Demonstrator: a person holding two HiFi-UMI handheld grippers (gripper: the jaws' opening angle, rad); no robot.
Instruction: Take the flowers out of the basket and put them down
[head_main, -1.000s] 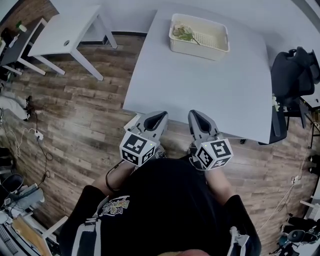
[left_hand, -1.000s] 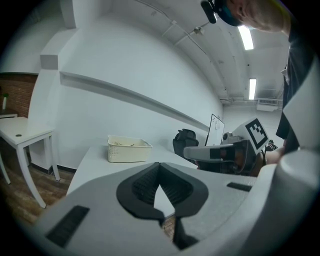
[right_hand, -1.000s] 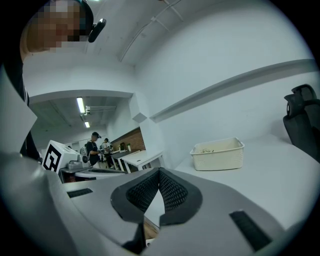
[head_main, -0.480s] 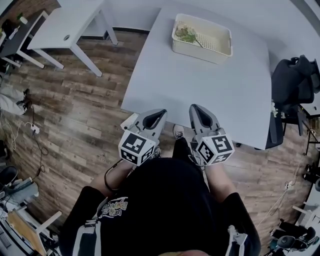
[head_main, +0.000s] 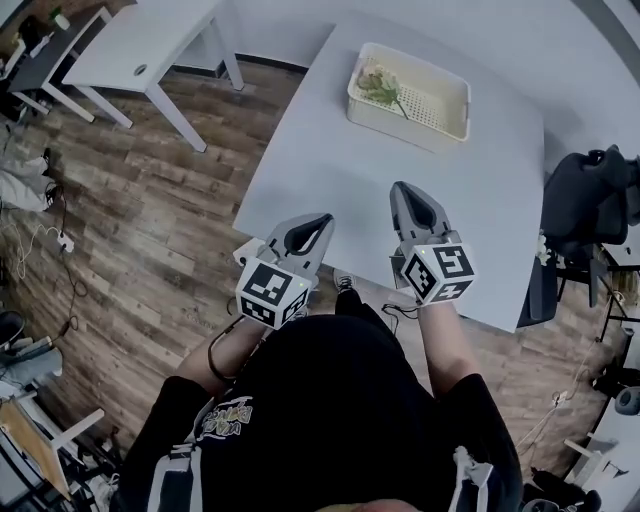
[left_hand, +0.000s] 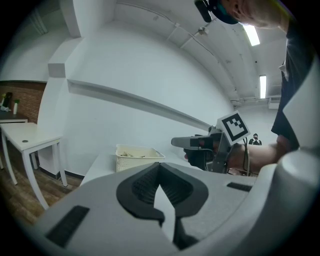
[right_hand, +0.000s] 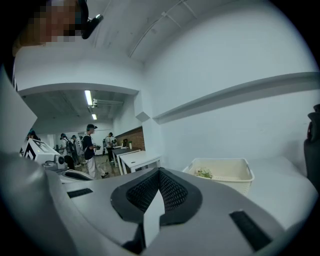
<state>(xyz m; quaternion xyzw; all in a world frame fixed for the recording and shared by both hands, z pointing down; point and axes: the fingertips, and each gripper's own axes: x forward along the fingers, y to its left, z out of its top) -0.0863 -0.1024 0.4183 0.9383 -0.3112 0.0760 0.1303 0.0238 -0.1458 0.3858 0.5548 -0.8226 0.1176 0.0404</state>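
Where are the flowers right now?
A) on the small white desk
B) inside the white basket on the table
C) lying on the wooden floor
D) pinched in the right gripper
B: the flowers lie at one end of the white basket, which stands on the table.

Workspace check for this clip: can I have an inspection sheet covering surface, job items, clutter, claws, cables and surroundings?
Surface: white table, bare apart from the basket.
Job's things: white basket at the far end; flowers lying inside it.
Clutter: nothing seen on the table.
Grippers: left claw and right claw both shut, empty, by the near edge, well short of the basket.
Cables: black cable looped under the left forearm.
Surroundings: wood floor; second white table at left; black chair at right.
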